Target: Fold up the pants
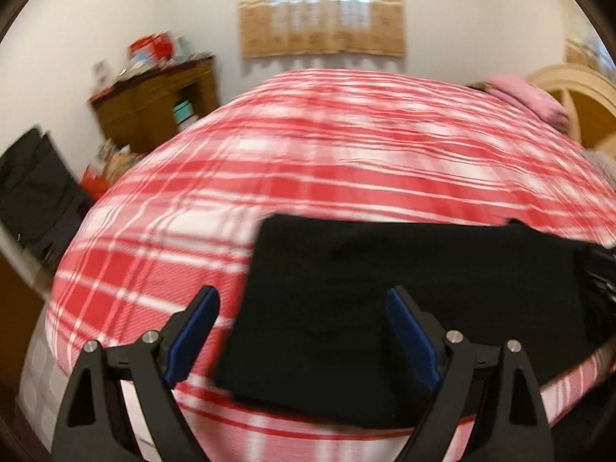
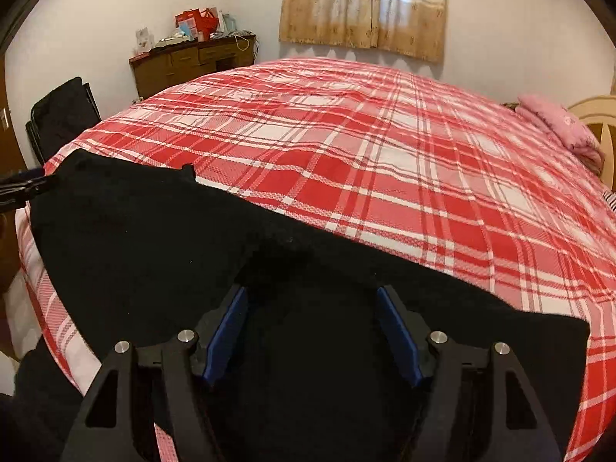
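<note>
The near edge of the bed is occupied by the folded black pants, which lie flat and low. Beyond them, a wide stretch of red plaid cover is left bare up to the far wall. The right end is bounded by a pink pillow and a cream headboard. On the left, passage beside the bed is narrowed by a black chair and a cluttered wooden dresser.

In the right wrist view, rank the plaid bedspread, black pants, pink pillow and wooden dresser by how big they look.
1. plaid bedspread
2. black pants, enlarged by nearness
3. wooden dresser and pink pillow: similar, unranked
</note>
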